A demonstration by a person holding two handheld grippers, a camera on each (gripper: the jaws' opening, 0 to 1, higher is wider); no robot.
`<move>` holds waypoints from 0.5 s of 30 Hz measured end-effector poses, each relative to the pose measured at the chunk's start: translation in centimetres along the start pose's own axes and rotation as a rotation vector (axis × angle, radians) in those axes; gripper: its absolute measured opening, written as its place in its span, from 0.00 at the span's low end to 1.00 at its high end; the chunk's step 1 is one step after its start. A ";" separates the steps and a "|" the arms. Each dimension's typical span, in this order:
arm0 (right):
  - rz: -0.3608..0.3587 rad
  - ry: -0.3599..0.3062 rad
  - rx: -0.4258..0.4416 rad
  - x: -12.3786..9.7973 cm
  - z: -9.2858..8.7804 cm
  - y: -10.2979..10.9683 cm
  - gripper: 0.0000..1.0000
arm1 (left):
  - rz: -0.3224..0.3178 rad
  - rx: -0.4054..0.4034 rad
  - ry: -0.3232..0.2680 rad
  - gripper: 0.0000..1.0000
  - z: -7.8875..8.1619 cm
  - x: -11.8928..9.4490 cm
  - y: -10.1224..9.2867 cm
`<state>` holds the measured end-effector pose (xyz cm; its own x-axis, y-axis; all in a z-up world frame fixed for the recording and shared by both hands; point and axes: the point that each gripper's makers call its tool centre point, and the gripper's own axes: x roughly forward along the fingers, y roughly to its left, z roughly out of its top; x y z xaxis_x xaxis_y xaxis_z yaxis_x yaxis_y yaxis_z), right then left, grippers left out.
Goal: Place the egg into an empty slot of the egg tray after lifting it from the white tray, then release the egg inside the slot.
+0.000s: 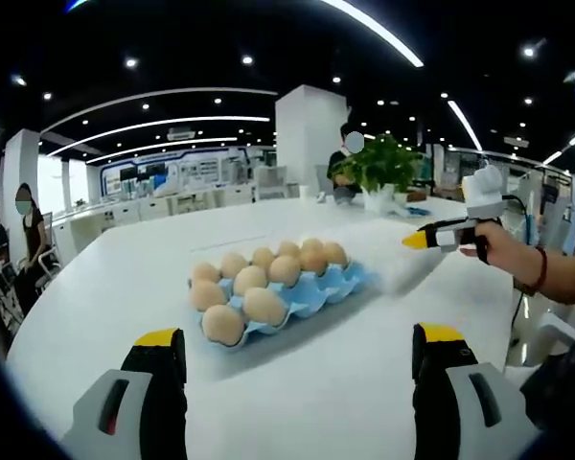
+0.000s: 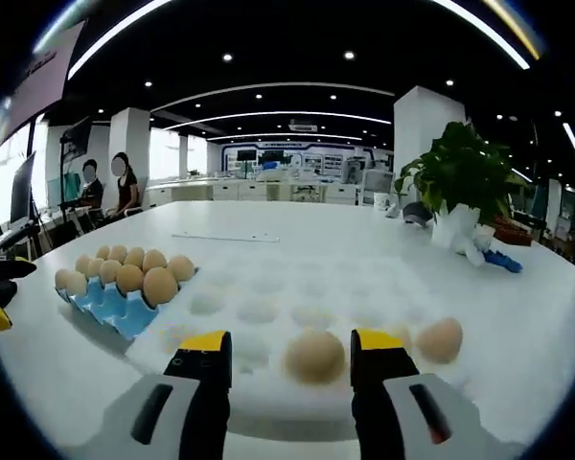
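Egg (image 2: pixel 314 356) sits between open right tongs (image 2: pixel 293 356) near white tray (image 2: pixel 297 297) edge.

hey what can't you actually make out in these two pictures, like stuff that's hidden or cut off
- Empty slots in the blue egg tray: left gripper view, far ones masked by its eggs.
- White tray: right gripper view, near edge hidden behind the right gripper.
- Whether that gripper touches the egg between its jaws: gaps too slight to judge.
- Blue item beside the potted plant: too small to identify.

No text or label can be read.
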<state>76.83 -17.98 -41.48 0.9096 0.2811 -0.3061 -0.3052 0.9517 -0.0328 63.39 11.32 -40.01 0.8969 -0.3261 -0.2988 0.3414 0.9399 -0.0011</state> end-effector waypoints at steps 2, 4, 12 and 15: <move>0.003 0.005 0.009 0.1 -0.3 -0.2 0.51 | -0.001 0.004 -0.002 1.00 0.1 -0.1 -0.1; -0.004 0.014 0.006 0.2 -0.7 -0.4 0.50 | 0.002 0.009 0.000 1.00 0.1 -0.2 -0.1; -0.031 0.014 0.052 0.4 -1.5 -1.1 0.42 | 0.014 0.027 0.000 1.00 0.3 -0.6 0.2; -0.042 0.013 0.038 0.7 -1.5 -1.1 0.40 | 0.011 0.032 0.001 1.00 0.4 -0.5 0.1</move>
<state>77.40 -18.95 -43.05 0.9175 0.2398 -0.3172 -0.2559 0.9667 -0.0094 63.10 11.58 -39.45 0.9006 -0.3154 -0.2992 0.3400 0.9399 0.0327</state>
